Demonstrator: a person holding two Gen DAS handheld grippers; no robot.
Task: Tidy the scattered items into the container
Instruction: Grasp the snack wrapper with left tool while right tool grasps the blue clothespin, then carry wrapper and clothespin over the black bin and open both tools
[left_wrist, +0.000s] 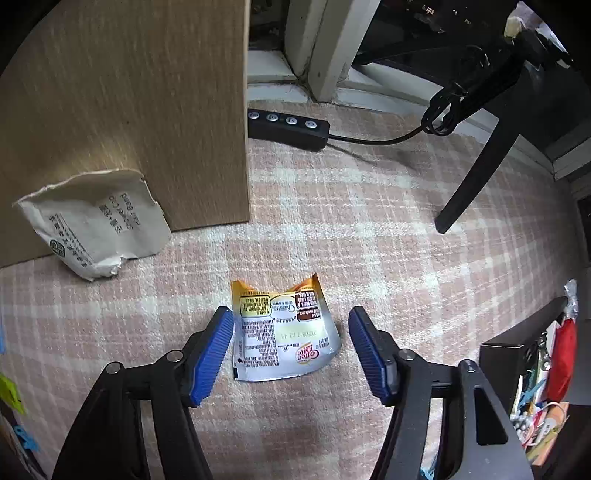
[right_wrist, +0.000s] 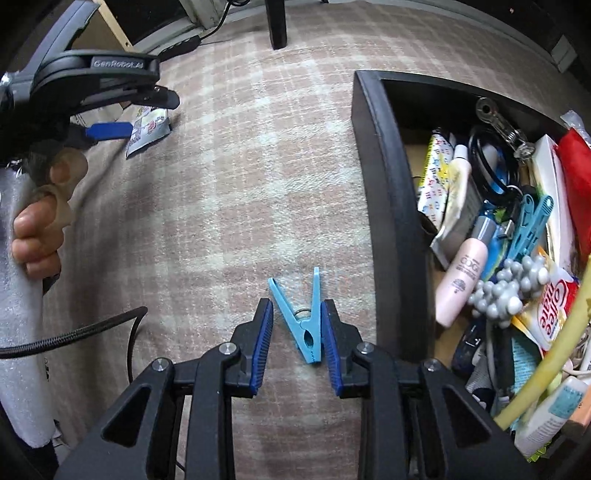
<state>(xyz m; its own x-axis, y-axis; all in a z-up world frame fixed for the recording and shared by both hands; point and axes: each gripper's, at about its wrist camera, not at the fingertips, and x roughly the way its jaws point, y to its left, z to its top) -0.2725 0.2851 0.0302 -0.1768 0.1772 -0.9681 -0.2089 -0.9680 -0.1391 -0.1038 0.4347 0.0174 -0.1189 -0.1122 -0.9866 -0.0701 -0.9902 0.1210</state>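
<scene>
A right gripper points down at a pink plaid carpet, its blue-padded jaws standing apart on either side of a light blue clothespin that touches the right-hand pad. Just to the right stands a black container crowded with bottles, packets and pegs. At upper left, a hand holds the left gripper beside a crumpled sachet.

Checked carpet bears sachet, clothespin, torn packet, seemingly leaning.
</scene>
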